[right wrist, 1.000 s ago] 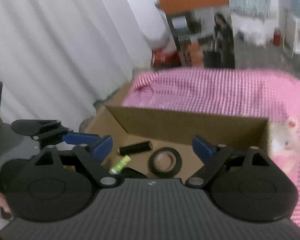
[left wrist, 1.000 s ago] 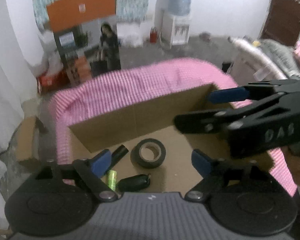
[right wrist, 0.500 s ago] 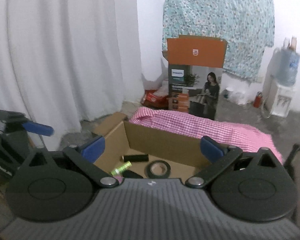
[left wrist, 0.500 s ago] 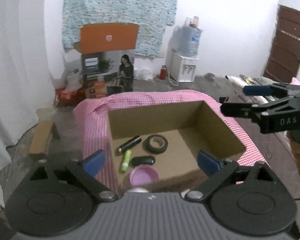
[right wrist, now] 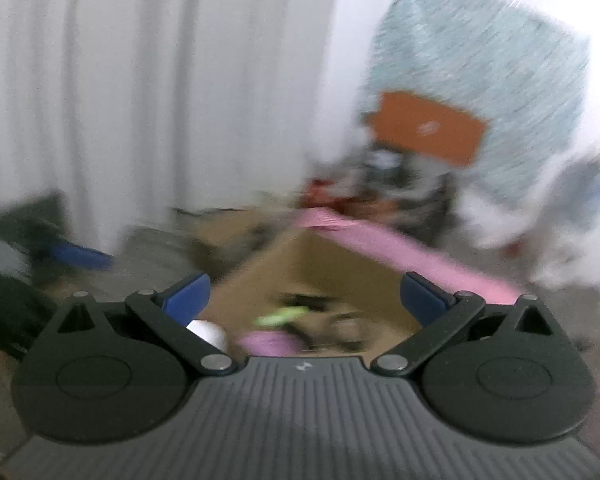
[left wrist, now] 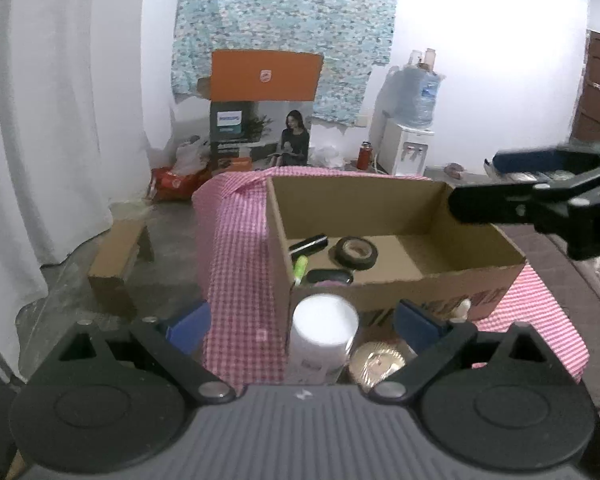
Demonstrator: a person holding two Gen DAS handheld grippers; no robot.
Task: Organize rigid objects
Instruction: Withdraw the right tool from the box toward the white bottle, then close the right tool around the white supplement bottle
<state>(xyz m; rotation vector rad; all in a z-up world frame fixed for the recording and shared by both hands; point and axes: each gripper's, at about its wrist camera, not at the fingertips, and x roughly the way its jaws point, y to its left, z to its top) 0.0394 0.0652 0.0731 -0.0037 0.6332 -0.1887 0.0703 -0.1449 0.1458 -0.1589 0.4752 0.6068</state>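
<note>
An open cardboard box [left wrist: 440, 284] stands on a pink checked cloth [left wrist: 236, 264]. Inside it lie a black tape roll [left wrist: 357, 253], a black cylinder [left wrist: 308, 244], a green marker [left wrist: 300, 269] and a black oval object [left wrist: 328, 277]. A white-capped bottle [left wrist: 324, 336] and a gold round lid [left wrist: 376, 365] stand in front of the box. My left gripper [left wrist: 302, 322] is open and empty, pulled back behind the bottle. My right gripper [right wrist: 304, 296] is open and empty; its view is blurred, showing the box [right wrist: 260, 276], a pink lid [right wrist: 268, 342] and the white cap [right wrist: 210, 334]. It also shows in the left wrist view [left wrist: 540, 200], over the box's right side.
A small cardboard bench [left wrist: 118, 256] stands on the floor to the left. A white curtain [left wrist: 60, 120] hangs at left. An orange-topped printed carton [left wrist: 262, 120] and a water dispenser [left wrist: 408, 136] stand by the far wall.
Both grippers have pulled back and up from inside the box. The left view now shows the bottle and gold lid in front of the box. The right view has become blurred by motion.
</note>
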